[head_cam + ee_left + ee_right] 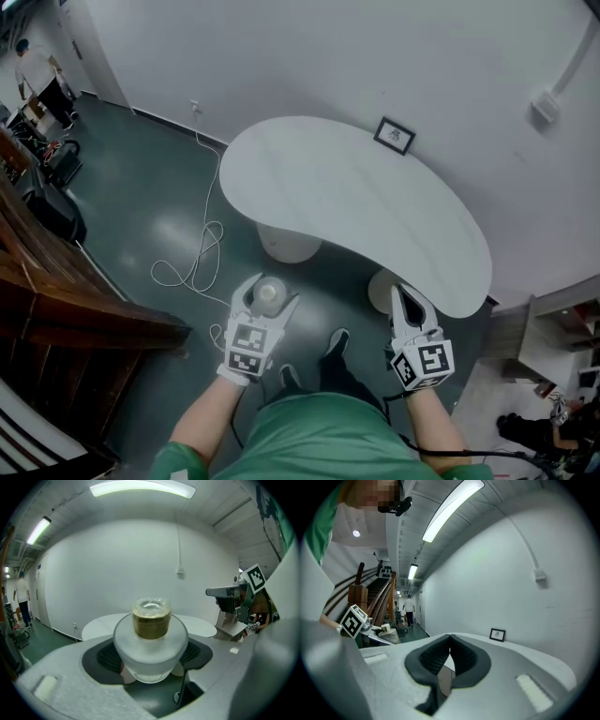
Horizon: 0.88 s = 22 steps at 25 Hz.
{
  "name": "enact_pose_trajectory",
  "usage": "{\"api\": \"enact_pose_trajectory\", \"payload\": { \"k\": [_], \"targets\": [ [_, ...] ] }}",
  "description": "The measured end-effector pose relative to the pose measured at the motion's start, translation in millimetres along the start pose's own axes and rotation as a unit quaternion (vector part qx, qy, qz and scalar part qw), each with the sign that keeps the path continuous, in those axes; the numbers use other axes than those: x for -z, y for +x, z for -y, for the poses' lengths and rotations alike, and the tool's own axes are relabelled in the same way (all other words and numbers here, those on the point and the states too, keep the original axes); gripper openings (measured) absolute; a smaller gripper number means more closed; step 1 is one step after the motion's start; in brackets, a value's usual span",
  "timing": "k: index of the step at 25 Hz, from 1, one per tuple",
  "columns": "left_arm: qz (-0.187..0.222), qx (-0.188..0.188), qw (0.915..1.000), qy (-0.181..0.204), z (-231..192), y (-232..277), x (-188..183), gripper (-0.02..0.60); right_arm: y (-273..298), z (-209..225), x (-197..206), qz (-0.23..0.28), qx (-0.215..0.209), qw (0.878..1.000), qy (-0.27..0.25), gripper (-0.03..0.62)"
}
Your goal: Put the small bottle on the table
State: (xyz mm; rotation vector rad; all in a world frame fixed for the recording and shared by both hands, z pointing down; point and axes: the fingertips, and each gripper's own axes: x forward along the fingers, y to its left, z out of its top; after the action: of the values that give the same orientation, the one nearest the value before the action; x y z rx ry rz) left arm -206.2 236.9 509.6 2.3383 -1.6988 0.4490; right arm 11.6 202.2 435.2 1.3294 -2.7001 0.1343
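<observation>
A small frosted bottle (150,644) with a gold neck and clear cap stands upright between the jaws of my left gripper (151,660), which is shut on it. In the head view the small bottle (268,295) and left gripper (268,302) hang over the dark floor, just short of the near edge of the white kidney-shaped table (356,202). My right gripper (409,302) is shut with nothing in it, its tips near the table's near right edge. In the right gripper view, the right gripper (450,652) has its dark pads pressed together, the table (520,651) beyond.
A small framed picture (395,135) stands on the table's far edge by the white wall. A white cable (197,253) loops on the floor at left. Dark wooden stairs (56,309) rise at the left. A person (37,80) stands far back left.
</observation>
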Motion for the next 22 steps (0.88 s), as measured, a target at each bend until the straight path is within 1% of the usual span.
{"api": "enact_pose_trajectory", "payload": {
  "k": [6, 10, 15, 18, 22],
  "targets": [
    [-0.003, -0.024, 0.9997, 0.005, -10.1, 37.3, -25.2, 0.345, 47.6, 35.5, -15.4, 0.020, -0.029, 0.999, 0.011, 0.003],
    [-0.001, -0.039, 0.9992, 0.002, -11.9, 71.9, -47.6, 0.345, 78.2, 70.1, -24.8, 0.023, -0.050, 0.998, 0.015, 0.003],
    [-0.002, -0.053, 0.9986, -0.006, -7.2, 116.3, -66.6, 0.345, 108.8, 118.7, -25.4, 0.021, -0.062, 0.997, 0.032, 0.003],
    [-0.003, -0.056, 0.9984, -0.008, -3.4, 138.5, -74.9, 0.345, 121.3, 140.8, -22.4, 0.019, -0.067, 0.997, 0.040, 0.003],
    [-0.003, -0.048, 0.9987, -0.018, 4.6, 167.8, -83.5, 0.345, 130.3, 164.9, -19.0, 0.011, -0.071, 0.997, 0.036, 0.003]
  ]
}}
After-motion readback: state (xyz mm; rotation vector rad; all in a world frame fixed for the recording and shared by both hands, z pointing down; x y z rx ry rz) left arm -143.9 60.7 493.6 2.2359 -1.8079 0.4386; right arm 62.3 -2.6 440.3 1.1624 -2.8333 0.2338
